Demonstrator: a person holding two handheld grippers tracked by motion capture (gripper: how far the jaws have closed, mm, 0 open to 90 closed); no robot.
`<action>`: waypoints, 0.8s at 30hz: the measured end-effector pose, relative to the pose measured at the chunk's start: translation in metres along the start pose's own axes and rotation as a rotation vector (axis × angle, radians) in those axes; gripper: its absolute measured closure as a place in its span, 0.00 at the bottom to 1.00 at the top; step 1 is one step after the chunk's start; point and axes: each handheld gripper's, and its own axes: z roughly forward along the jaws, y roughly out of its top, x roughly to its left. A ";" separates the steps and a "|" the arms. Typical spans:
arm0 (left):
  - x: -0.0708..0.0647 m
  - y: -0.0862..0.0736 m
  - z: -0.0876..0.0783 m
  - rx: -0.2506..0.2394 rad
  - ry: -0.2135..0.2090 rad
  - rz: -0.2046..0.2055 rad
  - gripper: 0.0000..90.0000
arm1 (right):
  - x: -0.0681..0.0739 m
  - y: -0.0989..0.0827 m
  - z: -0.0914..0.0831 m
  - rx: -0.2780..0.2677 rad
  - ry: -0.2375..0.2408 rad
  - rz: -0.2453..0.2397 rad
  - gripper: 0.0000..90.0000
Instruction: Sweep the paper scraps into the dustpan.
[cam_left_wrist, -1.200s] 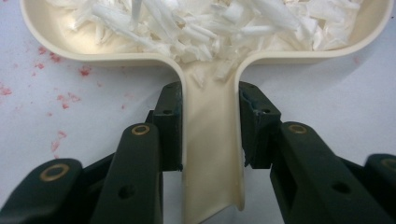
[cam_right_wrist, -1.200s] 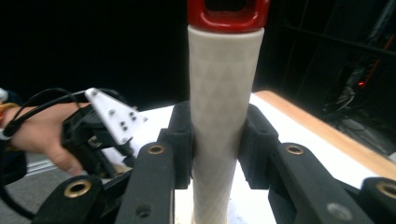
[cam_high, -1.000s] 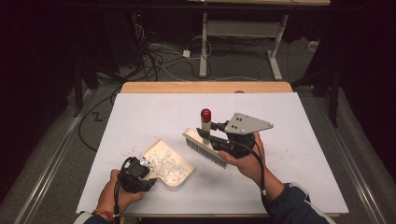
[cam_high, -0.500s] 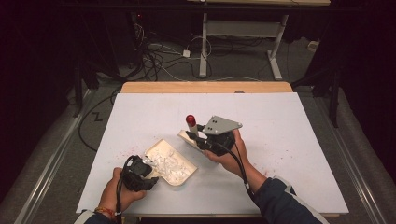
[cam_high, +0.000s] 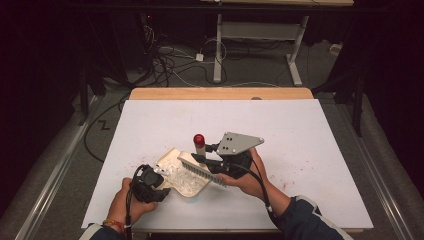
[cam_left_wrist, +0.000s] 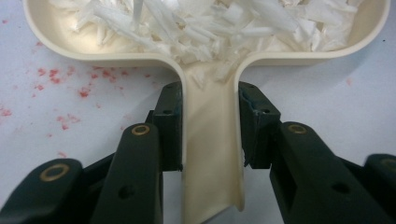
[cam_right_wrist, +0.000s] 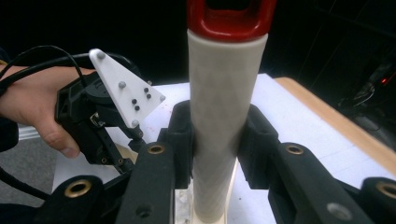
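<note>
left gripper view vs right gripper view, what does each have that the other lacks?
Left gripper view alone: the cream dustpan, its handle clamped between the left tool's jaws, white paper shreds piled in the pan, and red flecks on the white table cover.

Right gripper view alone: the brush handle, white with a red end, clamped by the right tool, plus the other hand holding its tool, the wooden table edge and a dark background.

Shared: black jaws shut on a pale handle, and the white table surface.
</note>
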 end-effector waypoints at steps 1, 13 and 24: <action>0.000 0.000 0.000 0.000 0.000 -0.002 0.70 | 0.000 0.001 -0.002 -0.004 -0.006 0.001 0.78; 0.003 -0.001 0.001 -0.008 0.002 -0.028 0.70 | -0.013 -0.009 -0.020 0.019 -0.030 0.043 0.78; 0.009 -0.002 0.001 -0.018 0.003 -0.070 0.70 | -0.016 -0.030 -0.036 0.060 -0.039 0.089 0.78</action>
